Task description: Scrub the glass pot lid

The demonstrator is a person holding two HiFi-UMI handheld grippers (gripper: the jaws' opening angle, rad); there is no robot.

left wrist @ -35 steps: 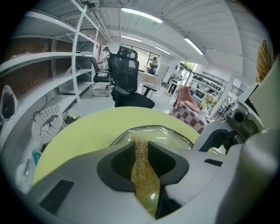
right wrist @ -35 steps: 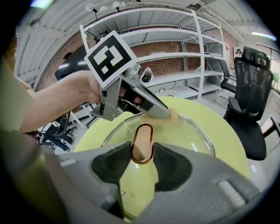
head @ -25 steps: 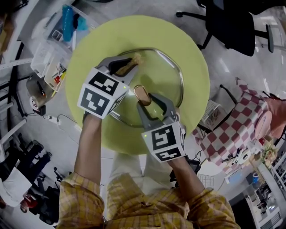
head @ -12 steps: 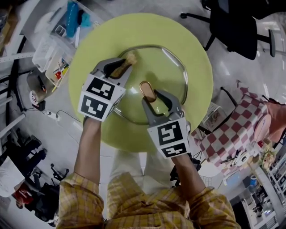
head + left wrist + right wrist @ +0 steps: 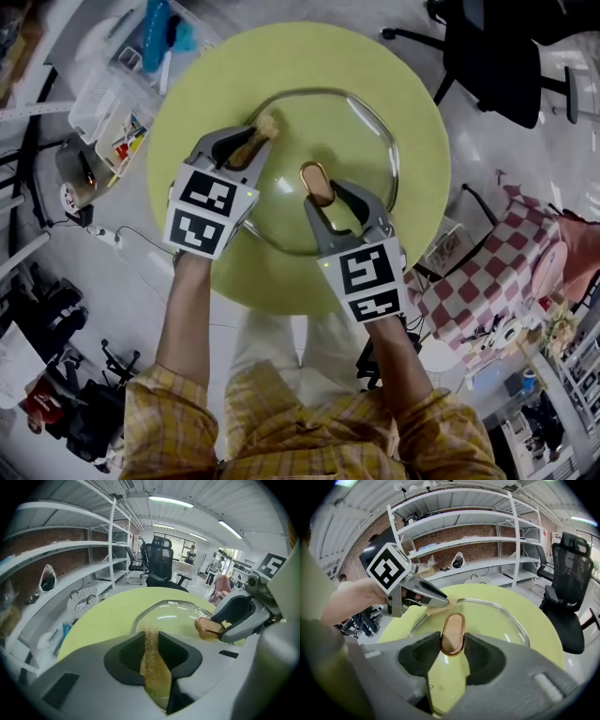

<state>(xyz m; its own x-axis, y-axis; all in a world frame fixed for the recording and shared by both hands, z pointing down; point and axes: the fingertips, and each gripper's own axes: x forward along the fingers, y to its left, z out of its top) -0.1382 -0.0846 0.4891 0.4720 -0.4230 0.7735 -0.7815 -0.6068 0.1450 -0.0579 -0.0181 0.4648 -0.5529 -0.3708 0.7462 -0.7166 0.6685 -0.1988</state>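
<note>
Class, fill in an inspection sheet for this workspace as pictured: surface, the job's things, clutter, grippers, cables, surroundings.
Surface: round yellow-green table, bare around the lid.
Job's things: glass pot lid lies flat on the table, its brown handle on top; tan scrub pad is held at the lid's far-left rim.
Clutter: nothing seen on the table.
Grippers: left gripper shut on the scrub pad; right gripper shut on the handle.
Cables: a thin cable lies on the floor left of the table.
Surroundings: black office chair, white basket of supplies, checked cloth, shelving.
</note>
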